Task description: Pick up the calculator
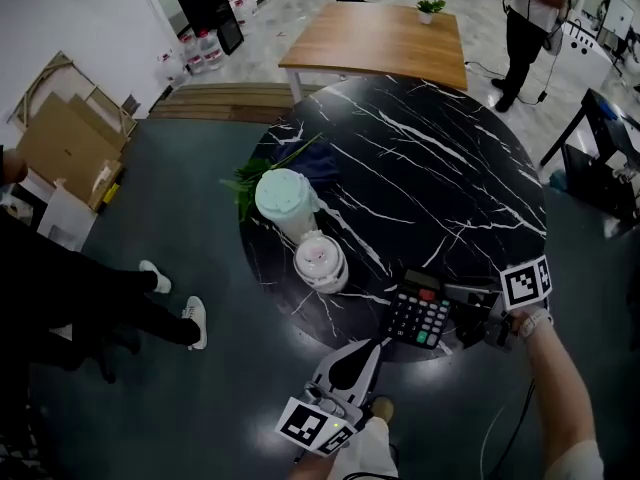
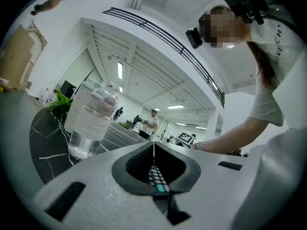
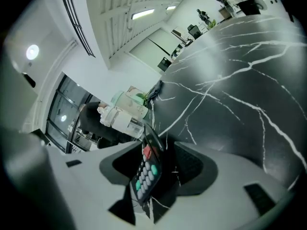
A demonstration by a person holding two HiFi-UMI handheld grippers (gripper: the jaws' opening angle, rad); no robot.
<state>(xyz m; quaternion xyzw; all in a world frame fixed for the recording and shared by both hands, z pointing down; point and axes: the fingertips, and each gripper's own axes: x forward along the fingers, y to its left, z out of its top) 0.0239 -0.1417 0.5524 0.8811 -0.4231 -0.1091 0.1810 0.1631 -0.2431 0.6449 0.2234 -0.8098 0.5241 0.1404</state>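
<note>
The black calculator (image 1: 418, 313) lies flat near the front edge of the round black marble table (image 1: 440, 178). My right gripper (image 1: 462, 315) comes in from the right, open wide. In the right gripper view the calculator (image 3: 147, 170) sits between the jaws, close to the left one, with a gap to the right one. My left gripper (image 1: 377, 345) points at the calculator's near left corner from below the table edge. It is shut with nothing in it. In the left gripper view the calculator's keys (image 2: 158, 180) show beyond the closed jaws of that gripper (image 2: 153, 146).
A clear bottle with a white and pink cap (image 1: 320, 261) and a mint-lidded container (image 1: 285, 200) stand left of the calculator, beside green leaves (image 1: 248, 180). A person's legs (image 1: 150, 303) are at the left, and a wooden table (image 1: 375, 38) stands beyond.
</note>
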